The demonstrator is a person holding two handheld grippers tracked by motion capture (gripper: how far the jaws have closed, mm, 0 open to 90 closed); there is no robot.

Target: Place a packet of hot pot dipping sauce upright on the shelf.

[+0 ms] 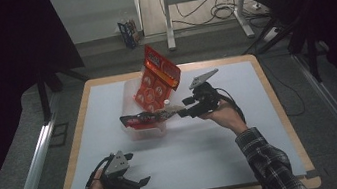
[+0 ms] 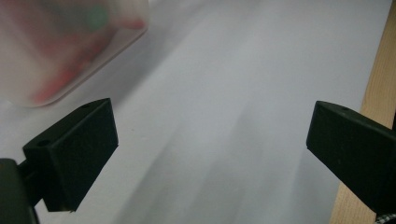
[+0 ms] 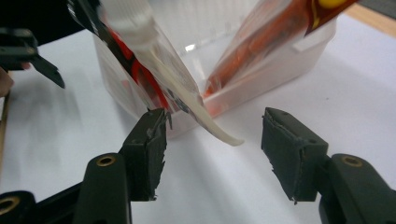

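We log a clear plastic bin [image 1: 146, 123] at the mat's centre, holding an upright red packet [image 1: 156, 76] and a dark pouch [image 1: 146, 119] laid across its rim, long axis pointing toward the right gripper [image 1: 184, 108]. That gripper's jaws are spread, the pouch's pale end just ahead between them, possibly untouched. The left gripper [image 1: 142, 183], also spread, rests well apart near the front edge.
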